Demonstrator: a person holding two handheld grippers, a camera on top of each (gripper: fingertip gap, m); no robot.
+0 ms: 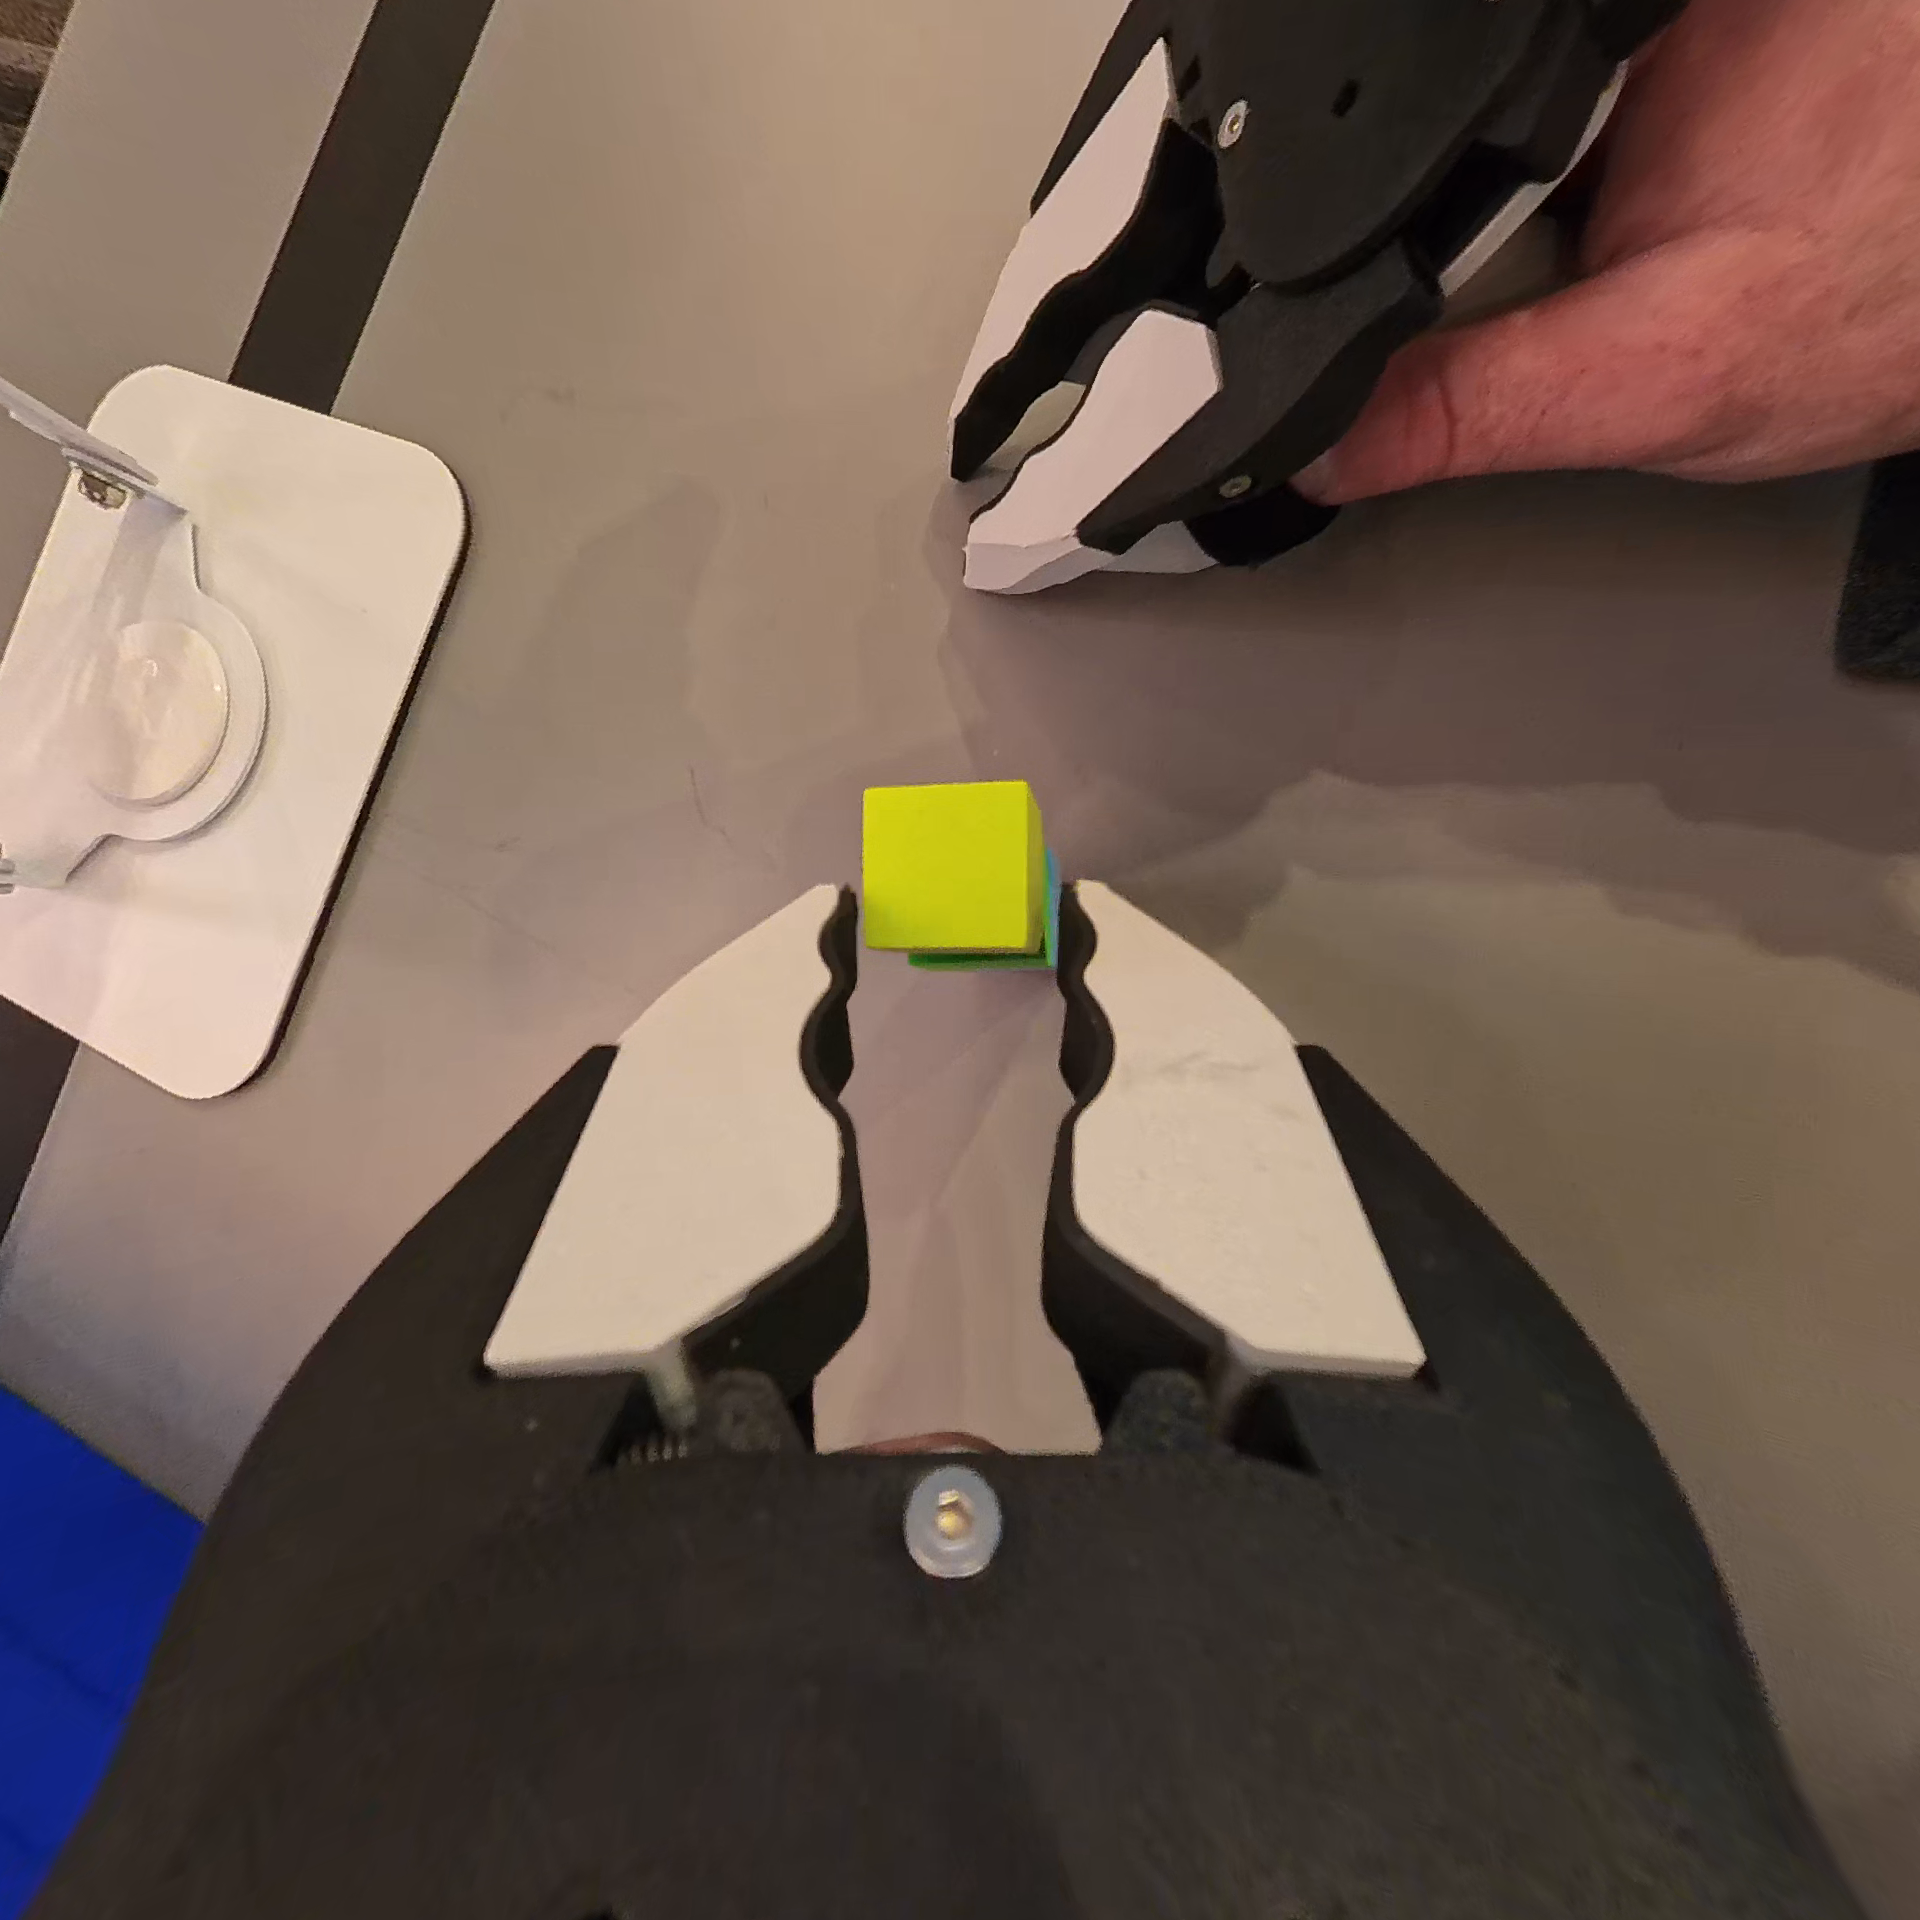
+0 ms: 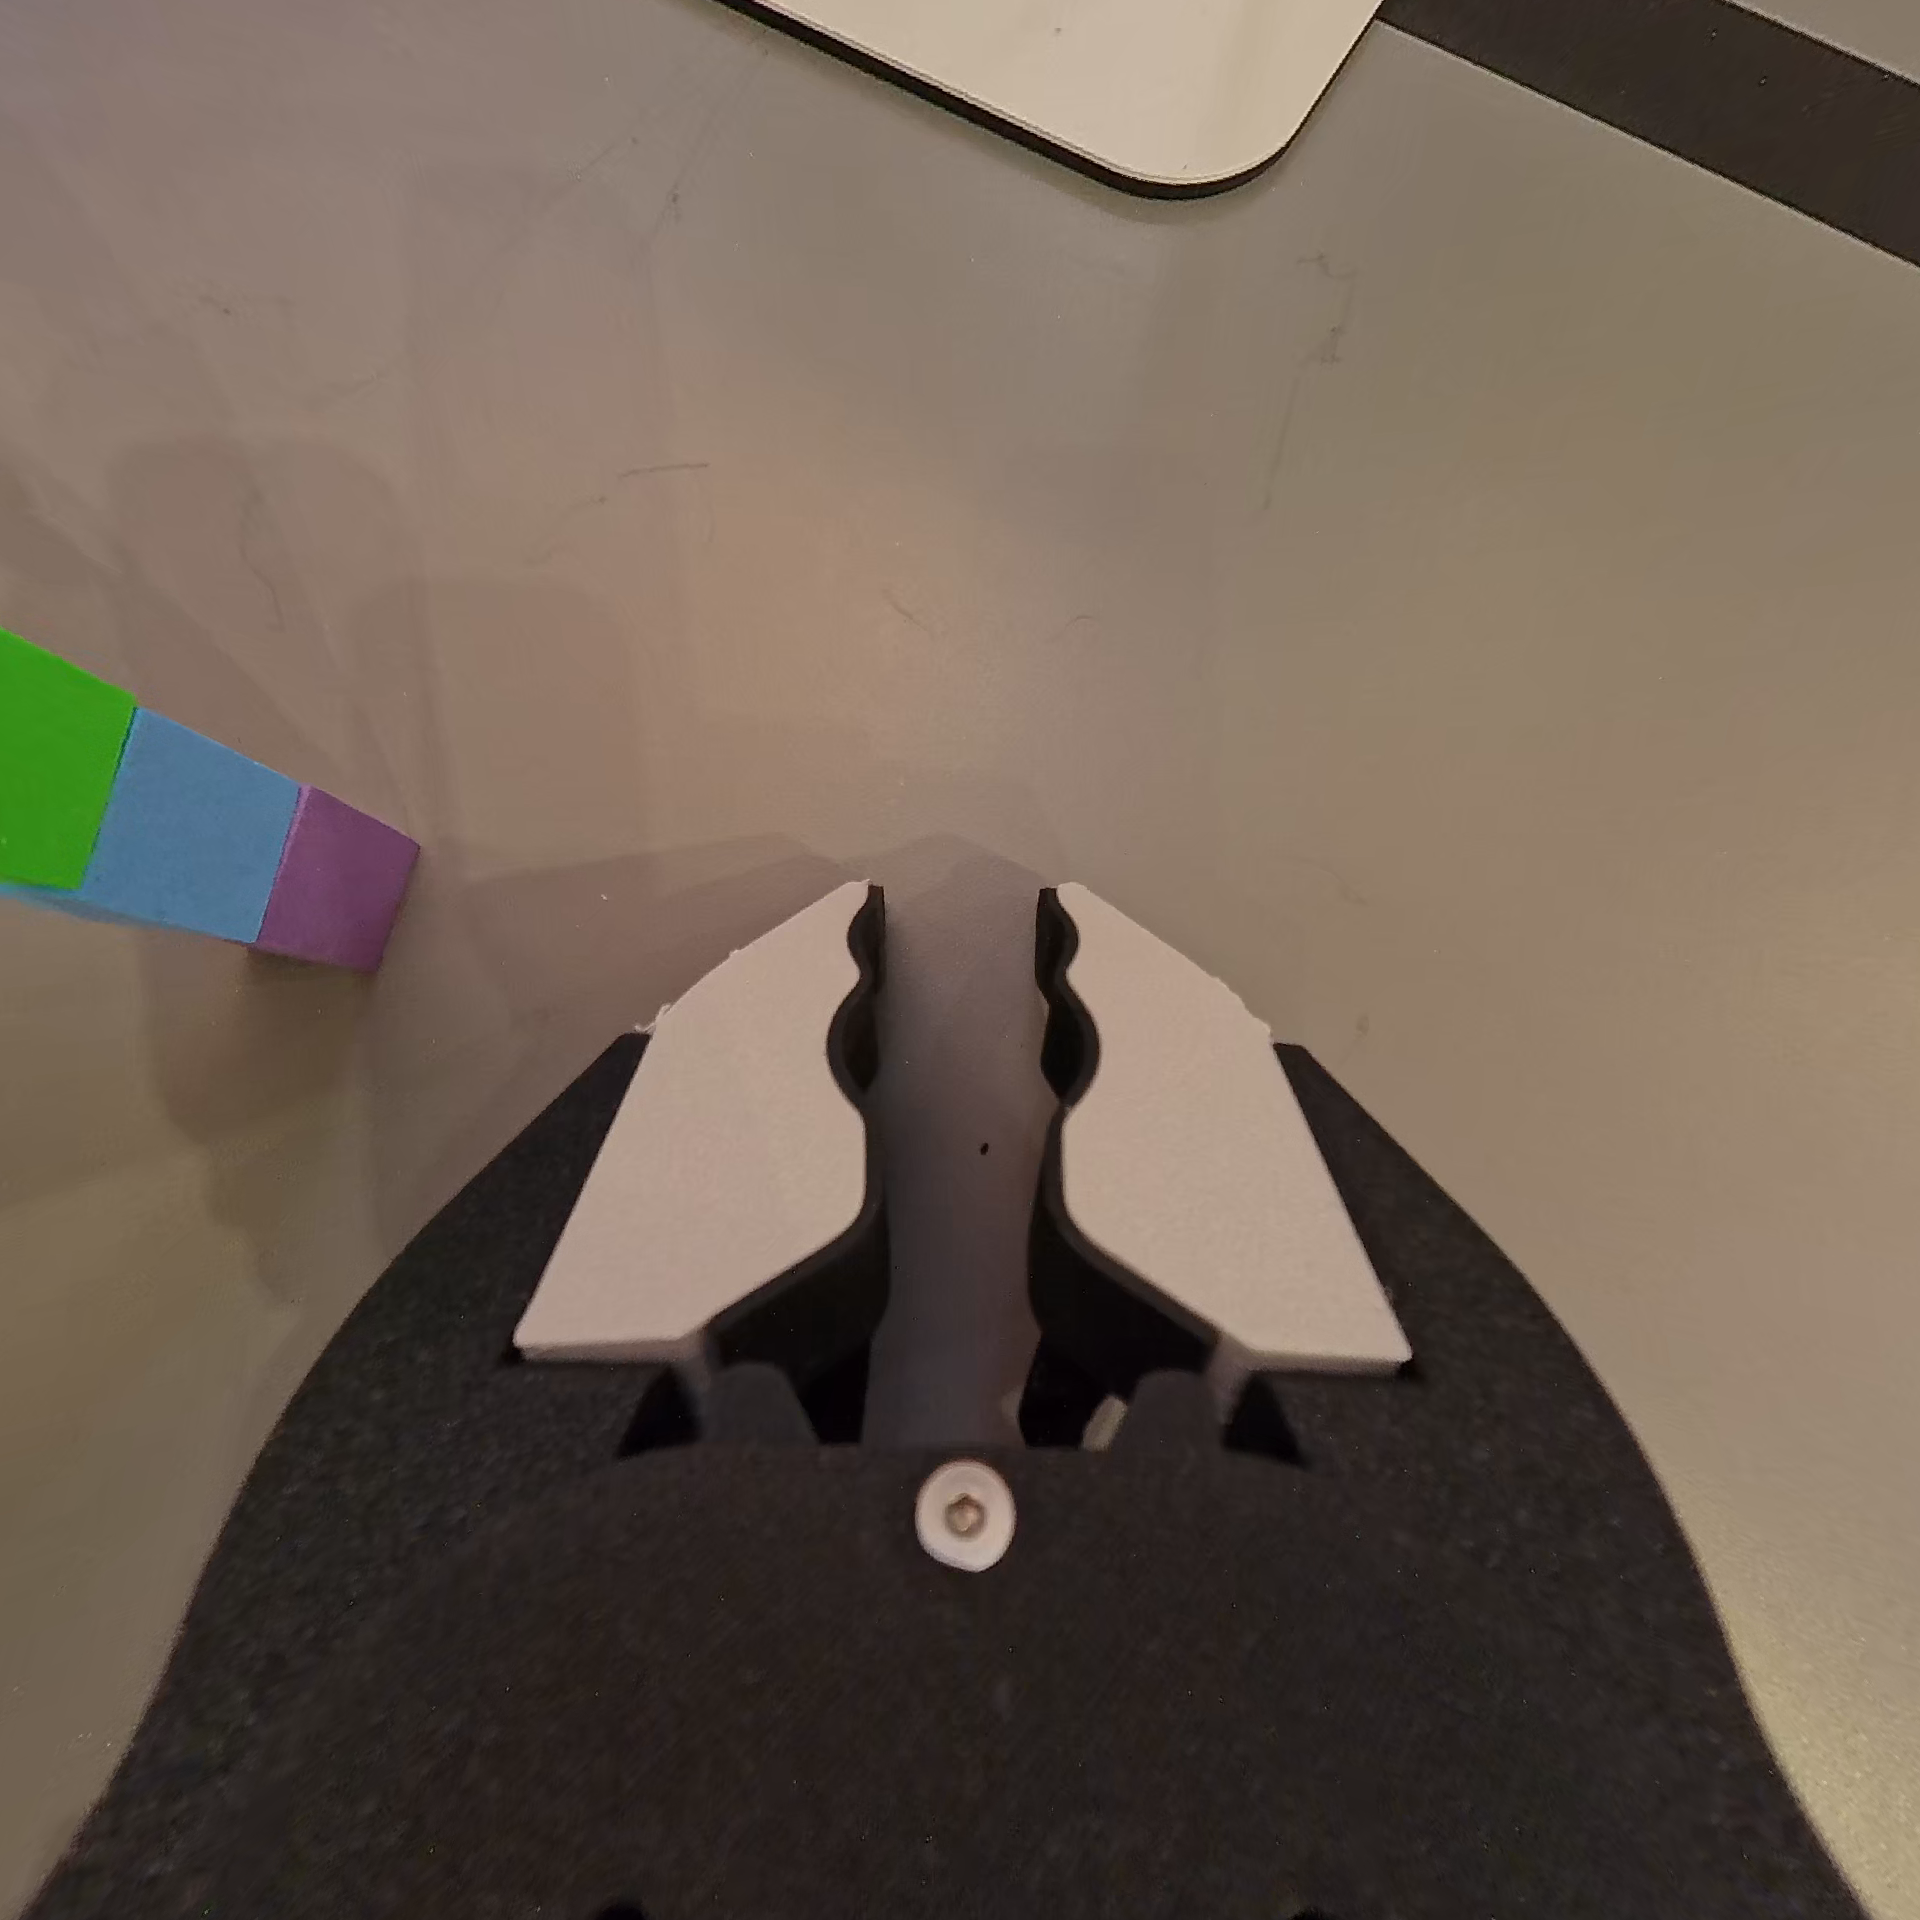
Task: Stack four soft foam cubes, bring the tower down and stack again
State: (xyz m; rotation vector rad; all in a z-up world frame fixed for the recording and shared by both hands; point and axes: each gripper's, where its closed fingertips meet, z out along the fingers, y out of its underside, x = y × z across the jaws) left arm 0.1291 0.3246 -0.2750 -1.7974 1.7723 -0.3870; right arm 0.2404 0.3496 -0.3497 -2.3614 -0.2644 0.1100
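In the left wrist view I look down on a tower of foam cubes. The yellow cube (image 1: 951,868) is on top, with a green cube (image 1: 961,961) and a blue cube (image 1: 1054,904) showing beneath it. My left gripper (image 1: 961,914) straddles the yellow cube; thin gaps show between pads and cube, so it is open. In the right wrist view the tower shows at the left edge: green (image 2: 52,769), blue (image 2: 192,842), and purple (image 2: 338,883) on the table. My right gripper (image 2: 961,899) is open and empty, right of the tower; it also shows in the left wrist view (image 1: 997,509), tips at the table.
A white board with a white stand (image 1: 229,707) lies at the left; its corner shows in the right wrist view (image 2: 1091,73). A hand (image 1: 1714,312) holds the right gripper. A black foam piece (image 1: 1881,582) lies at the right edge. A dark strip (image 1: 343,187) runs along the grey table. The left gripper's tips are roughly 15 cm from the right gripper's.
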